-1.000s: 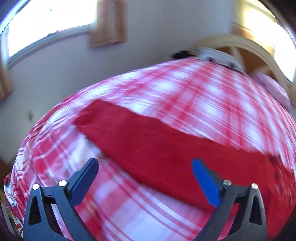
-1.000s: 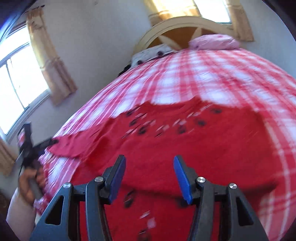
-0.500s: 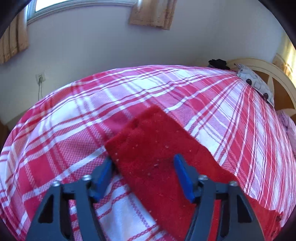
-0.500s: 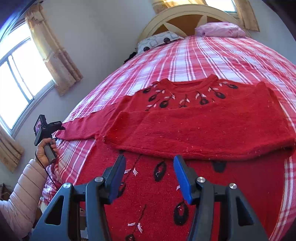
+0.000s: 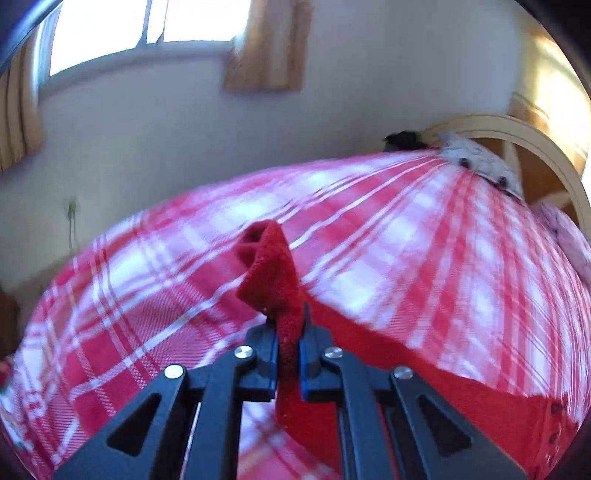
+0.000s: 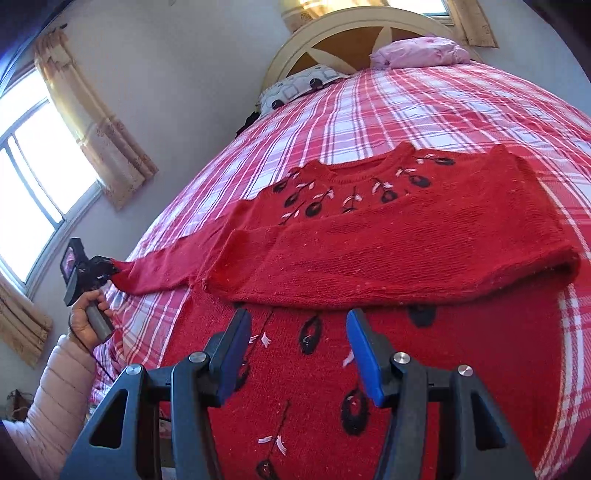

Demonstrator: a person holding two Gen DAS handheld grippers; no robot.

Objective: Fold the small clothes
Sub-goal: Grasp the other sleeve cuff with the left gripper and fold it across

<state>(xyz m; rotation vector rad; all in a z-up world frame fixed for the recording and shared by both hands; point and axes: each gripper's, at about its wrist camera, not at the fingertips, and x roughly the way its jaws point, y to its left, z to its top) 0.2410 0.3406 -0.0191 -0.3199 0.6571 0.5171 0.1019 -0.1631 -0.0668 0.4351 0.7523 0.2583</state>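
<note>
I see daylight from blown-out windows (image 5: 140, 33) on both feeds; left wrist view is motion-blurred across the bed (image 5: 369, 236), right wrist view sharp, fisheye bending and dark vignette at edges

A plaid-covered bed (image 6: 424, 110) with arched headboard (image 6: 343, 33) stands by pale walls, daylight through the curtained window (image 6: 33, 166).

Motion blur smeared the plaid bedspread (image 5: 388, 236) in the left wrist view. The sweater's (image 6: 406, 236) hem ran off the bottom edge, and the person's sleeve (image 6: 55, 398) was cropped there.
</note>
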